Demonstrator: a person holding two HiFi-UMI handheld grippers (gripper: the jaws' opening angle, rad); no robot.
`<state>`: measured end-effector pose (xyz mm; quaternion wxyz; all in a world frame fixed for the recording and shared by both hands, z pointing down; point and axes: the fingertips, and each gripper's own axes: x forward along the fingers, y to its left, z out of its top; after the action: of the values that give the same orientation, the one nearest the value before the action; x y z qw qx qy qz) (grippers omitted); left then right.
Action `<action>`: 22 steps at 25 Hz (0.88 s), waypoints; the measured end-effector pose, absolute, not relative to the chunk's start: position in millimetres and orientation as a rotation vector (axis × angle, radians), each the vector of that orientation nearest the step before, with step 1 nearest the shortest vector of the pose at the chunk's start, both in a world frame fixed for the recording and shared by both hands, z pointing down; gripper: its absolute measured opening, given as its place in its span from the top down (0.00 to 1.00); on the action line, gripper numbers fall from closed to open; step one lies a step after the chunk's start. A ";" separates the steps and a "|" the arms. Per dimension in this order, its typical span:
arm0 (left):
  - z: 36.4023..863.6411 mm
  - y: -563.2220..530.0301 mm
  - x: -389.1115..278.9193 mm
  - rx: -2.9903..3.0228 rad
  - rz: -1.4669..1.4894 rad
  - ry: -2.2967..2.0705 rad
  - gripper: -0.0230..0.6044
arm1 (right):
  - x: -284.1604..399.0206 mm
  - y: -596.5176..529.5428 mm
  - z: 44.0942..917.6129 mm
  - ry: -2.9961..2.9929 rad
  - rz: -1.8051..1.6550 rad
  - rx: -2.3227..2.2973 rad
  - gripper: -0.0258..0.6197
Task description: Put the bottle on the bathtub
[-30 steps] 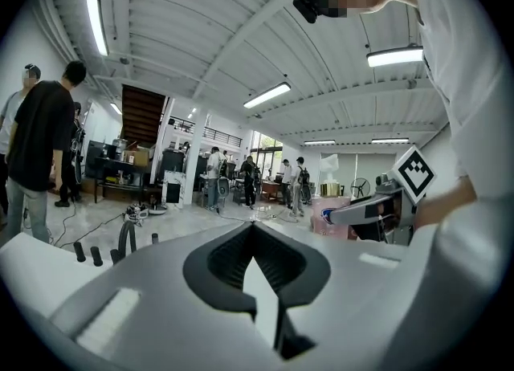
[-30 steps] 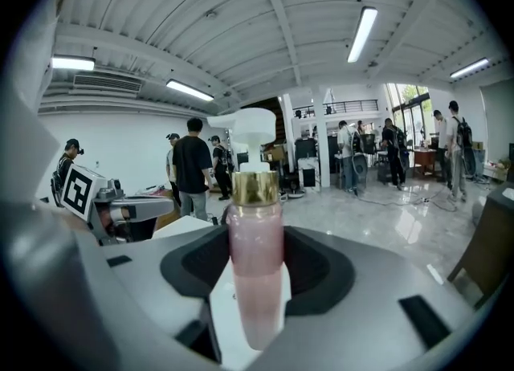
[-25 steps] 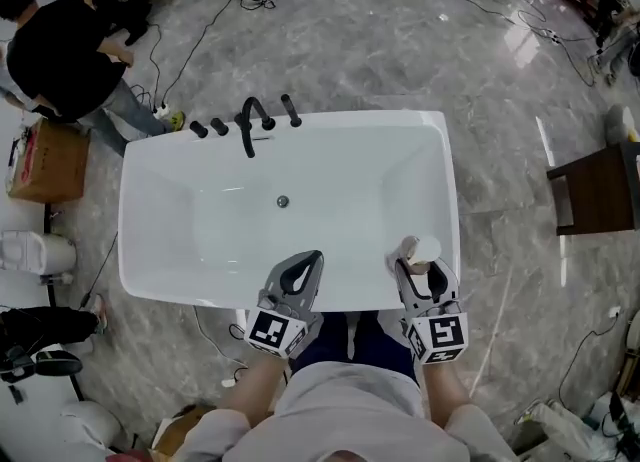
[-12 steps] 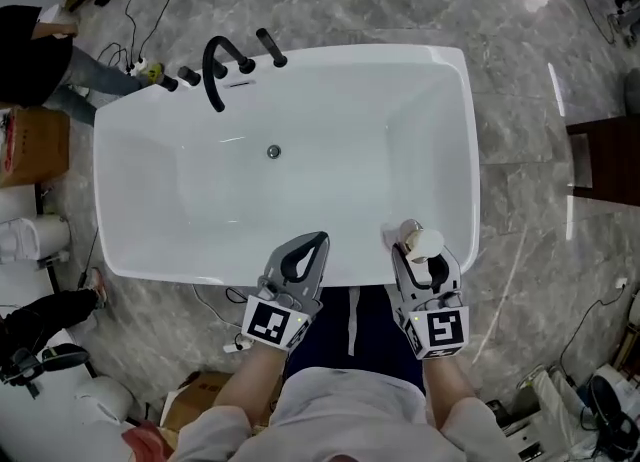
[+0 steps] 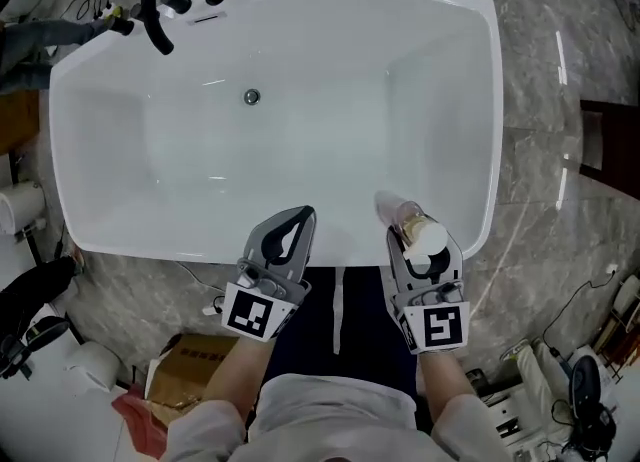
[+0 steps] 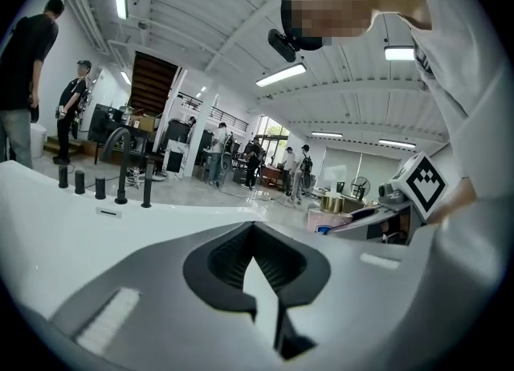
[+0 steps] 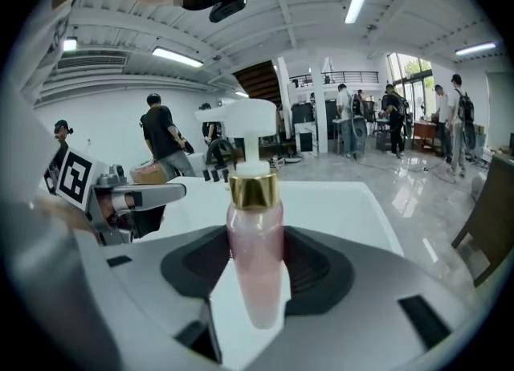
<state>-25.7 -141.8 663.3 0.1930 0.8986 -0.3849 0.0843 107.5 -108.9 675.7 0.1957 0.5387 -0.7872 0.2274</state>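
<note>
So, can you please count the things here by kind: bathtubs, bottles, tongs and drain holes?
Bathtub: 1
Bottle: 1
Tongs: 2, the left tongs and the right tongs
Drain hole: 1
Total: 5

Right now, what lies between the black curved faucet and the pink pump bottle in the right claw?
Only the white bathtub's bare basin, with its small round metal drain near that line; the head view shows this.
</note>
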 end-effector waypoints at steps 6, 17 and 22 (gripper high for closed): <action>686.9 -142.8 -32.0 2.502 0.223 -1.100 0.97 | 103.8 -106.0 706.2 -2.177 0.677 1.516 0.64; 698.3 -148.3 -36.8 2.469 0.268 -1.070 0.97 | 94.7 -135.2 711.9 -2.204 0.654 1.507 0.64; 704.1 -157.5 -43.9 2.459 0.267 -1.084 0.97 | 92.3 -176.9 715.9 -2.234 0.618 1.516 0.64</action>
<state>-43.9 -157.5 704.1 0.2186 0.8886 -0.3915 0.0965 92.3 -176.9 715.9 0.1851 0.5379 -0.7927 0.2192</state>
